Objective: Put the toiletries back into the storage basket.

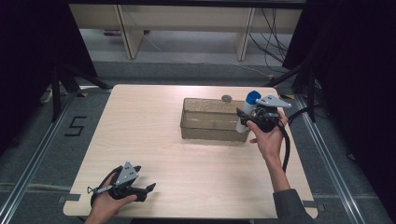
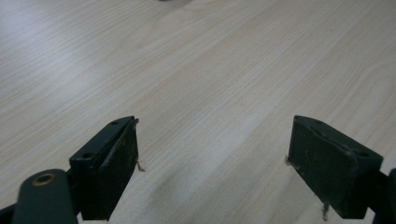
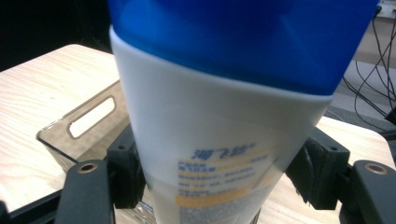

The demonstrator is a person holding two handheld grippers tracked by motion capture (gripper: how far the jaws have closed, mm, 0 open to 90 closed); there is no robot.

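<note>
A white bottle with a blue cap [image 1: 247, 109] [image 3: 219, 135] stands upright in the air at the right end of a clear plastic bin [image 1: 212, 120] [image 3: 88, 128]. My right gripper [image 1: 246, 116] [image 3: 212, 172] is shut on the bottle, one jaw pressing on each side of its body. My left gripper [image 1: 148, 188] [image 2: 212, 161] rests low over the table near its front left corner. It is open, with only bare wood between its jaws.
A small round grey object [image 1: 227, 98] lies on the table just behind the bin. The wooden table [image 1: 154, 135] stands on a grey floor with metal rails on both sides. Dark curtains hang to the left and right.
</note>
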